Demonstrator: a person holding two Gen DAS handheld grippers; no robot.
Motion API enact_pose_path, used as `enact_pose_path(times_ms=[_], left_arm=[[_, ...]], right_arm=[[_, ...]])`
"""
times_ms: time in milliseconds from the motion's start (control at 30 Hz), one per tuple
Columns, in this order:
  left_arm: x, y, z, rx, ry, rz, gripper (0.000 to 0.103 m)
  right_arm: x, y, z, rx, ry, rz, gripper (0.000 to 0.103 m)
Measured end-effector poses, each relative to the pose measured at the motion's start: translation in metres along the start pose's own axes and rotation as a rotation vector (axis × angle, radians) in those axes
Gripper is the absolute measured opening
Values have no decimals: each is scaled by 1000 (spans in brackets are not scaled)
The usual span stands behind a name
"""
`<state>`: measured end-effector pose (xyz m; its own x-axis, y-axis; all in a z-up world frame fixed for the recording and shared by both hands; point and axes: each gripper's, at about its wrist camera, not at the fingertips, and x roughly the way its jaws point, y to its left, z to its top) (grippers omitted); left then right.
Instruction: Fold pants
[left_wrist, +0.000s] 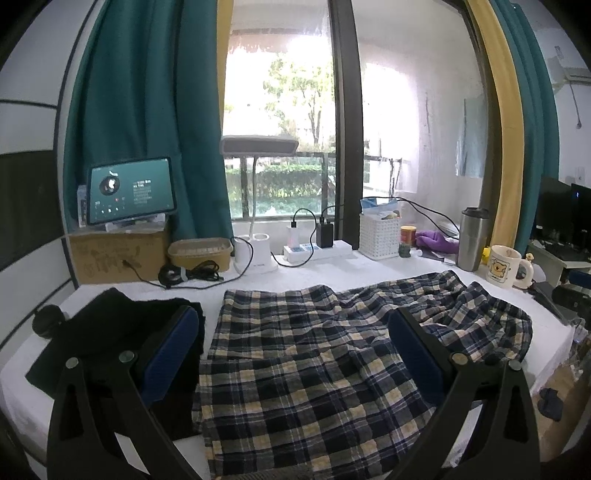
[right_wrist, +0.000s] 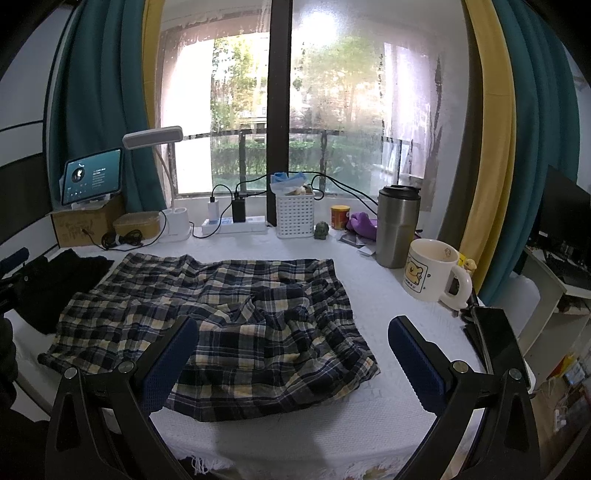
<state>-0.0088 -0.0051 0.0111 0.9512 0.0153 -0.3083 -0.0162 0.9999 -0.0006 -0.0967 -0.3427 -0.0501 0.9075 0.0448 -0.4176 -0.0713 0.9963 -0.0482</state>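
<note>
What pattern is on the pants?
The pants are plaid: dark navy, white and pale yellow checks. The right wrist view shows them best.

Pants (right_wrist: 207, 317) spread mid tabletop (right_wrist: 369, 398); dark garment (right_wrist: 55, 280) just left, touching. Behind, along window: tablet (right_wrist: 92, 175) on box (right_wrist: 85, 221) far left, lamp (right_wrist: 153, 137), power strip (right_wrist: 236, 225), basket (right_wrist: 295, 216). Tumbler (right_wrist: 397, 225) & mug (right_wrist: 430, 269) right of pants.

The plaid pants (left_wrist: 314, 369) run off the left-wrist view's bottom edge; tablet (right_wrist: 92, 175) text is unreadable.
</note>
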Motion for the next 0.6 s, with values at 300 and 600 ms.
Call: enact_pose_path(times_ms=[300,600], left_arm=[[-4,4,1,-19,-16,-13,102],[-3,4,1,-21,-17,-15,102]], right_arm=[[0,0,0,1,0,0,103],[0,0,0,0,0,0,103]])
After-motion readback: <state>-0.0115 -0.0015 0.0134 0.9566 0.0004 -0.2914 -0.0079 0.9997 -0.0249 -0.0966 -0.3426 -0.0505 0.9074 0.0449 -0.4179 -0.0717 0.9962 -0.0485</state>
